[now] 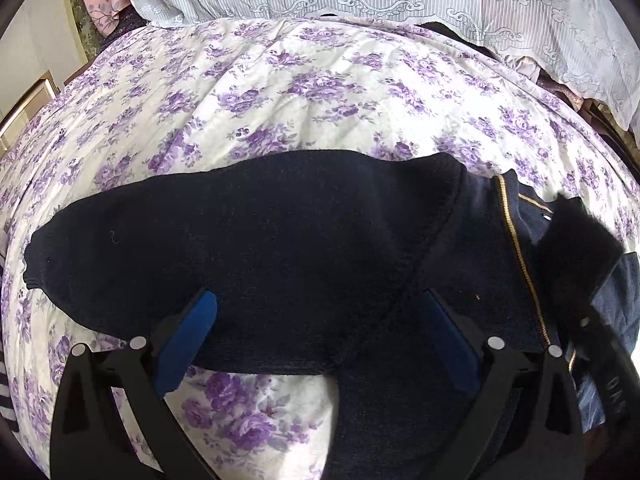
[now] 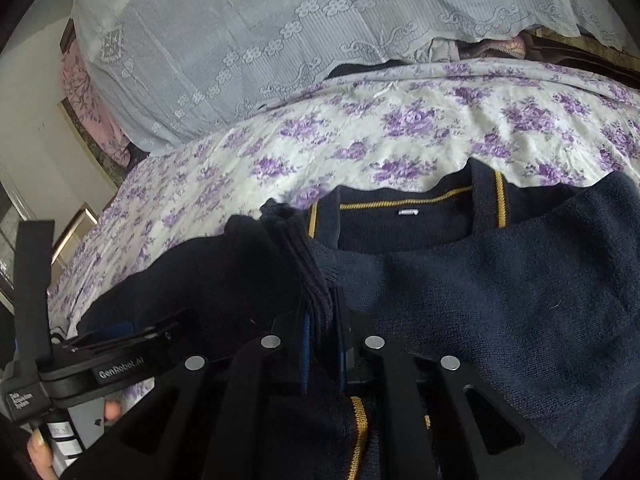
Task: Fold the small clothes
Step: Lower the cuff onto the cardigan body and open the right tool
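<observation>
A navy knit sweater (image 1: 280, 240) with a gold-striped collar (image 2: 404, 204) lies on the floral bedsheet (image 1: 320, 92). One sleeve stretches out to the left in the left wrist view. My left gripper (image 1: 320, 320) hangs open just above that sleeve, its blue pads (image 1: 188, 340) wide apart with only flat fabric below them. My right gripper (image 2: 322, 320) is shut on the ribbed cuff (image 2: 308, 268) of the other sleeve, held over the sweater's chest near the collar. In the left wrist view, the right gripper (image 1: 580, 264) shows as a dark blur at the right.
Grey-white lace fabric (image 2: 240, 40) covers a pile at the back of the bed. Pink floral cloth (image 2: 84, 96) lies at the far left. A hand (image 2: 40, 448) holds the left gripper (image 2: 132, 336) at the lower left. The bed edge falls off on the left.
</observation>
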The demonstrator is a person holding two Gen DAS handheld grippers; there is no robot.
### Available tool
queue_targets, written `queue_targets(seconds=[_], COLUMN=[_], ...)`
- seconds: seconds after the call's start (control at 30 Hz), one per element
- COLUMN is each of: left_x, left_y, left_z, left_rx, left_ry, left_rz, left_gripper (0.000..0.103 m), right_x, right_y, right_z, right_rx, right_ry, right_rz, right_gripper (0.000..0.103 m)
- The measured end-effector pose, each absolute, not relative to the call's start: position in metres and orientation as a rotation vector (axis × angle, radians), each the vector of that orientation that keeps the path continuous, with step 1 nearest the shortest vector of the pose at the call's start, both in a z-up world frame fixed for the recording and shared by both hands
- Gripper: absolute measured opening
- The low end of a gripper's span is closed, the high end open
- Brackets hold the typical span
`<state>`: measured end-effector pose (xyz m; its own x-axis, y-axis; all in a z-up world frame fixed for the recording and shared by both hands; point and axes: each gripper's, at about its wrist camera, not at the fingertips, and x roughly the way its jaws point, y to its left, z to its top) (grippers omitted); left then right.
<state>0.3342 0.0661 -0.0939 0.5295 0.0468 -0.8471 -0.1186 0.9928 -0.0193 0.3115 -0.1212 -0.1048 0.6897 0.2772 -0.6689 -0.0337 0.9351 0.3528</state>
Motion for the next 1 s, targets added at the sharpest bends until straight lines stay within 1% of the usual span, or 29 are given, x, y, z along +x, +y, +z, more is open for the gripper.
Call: queue_targets(seconds=[0.07,0.1,0.13,0.2,0.3,0.4,0.5,0.53,0.57,0.6,0.63,0.87,0.93,1.0], left_x=[0.334,0.334,0.334,0.334,0.331,0.324,0.316,0.314,0.312,0.311,0.310,0.306,0.314,0.326], left_y=[0.067,0.067,0.067,0.068,0.071,0.073,0.068,0.064,0.059,0.054,0.045,-0.015,-0.028,-0.035], left_z=[-0.094,-0.094,-0.094,-0.093,-0.087,-0.074,-0.062,-0.059,-0.057,-0.056,-0.056,-0.071,-0.089,-0.113], left_rx=[-0.079,-0.079,-0.081,-0.087,-0.111,-0.144,-0.159,-0.155,-0.148,-0.140,-0.125,0.076,0.144,0.202], left_ry=[1.008,1.008,1.007,1.006,0.988,0.925,0.861,0.844,0.832,0.822,0.813,0.774,0.839,0.943], left_rz=[0.100,0.100,0.100,0.097,0.087,0.071,0.039,0.022,0.008,-0.007,-0.030,-0.092,-0.080,-0.051], left_gripper=[0.099,0.099,0.099,0.099,0.099,0.099,0.099,0.099,0.099,0.099,0.099,0.099,0.099,0.099], right_x=[0.314,0.313,0.312,0.308,0.297,0.284,0.268,0.264,0.262,0.259,0.258,0.261,0.266,0.276], right_y=[-0.118,-0.117,-0.116,-0.112,-0.108,-0.113,-0.130,-0.140,-0.152,-0.166,-0.182,-0.291,-0.311,-0.321], right_z=[-0.111,-0.112,-0.111,-0.107,-0.095,-0.081,-0.066,-0.061,-0.056,-0.052,-0.050,-0.057,-0.065,-0.076], right_rx=[0.317,0.316,0.316,0.301,0.279,0.274,0.268,0.277,0.293,0.310,0.328,0.472,0.515,0.527], right_ry=[0.831,0.839,0.840,0.843,0.833,0.818,0.761,0.738,0.718,0.701,0.689,0.662,0.671,0.698], right_rz=[0.187,0.196,0.213,0.243,0.290,0.341,0.325,0.306,0.282,0.254,0.218,-0.035,-0.069,-0.084], right_gripper=[0.018,0.024,0.033,0.040,0.042,0.042,0.040,0.037,0.032,0.020,0.017,0.016,0.016,0.016])
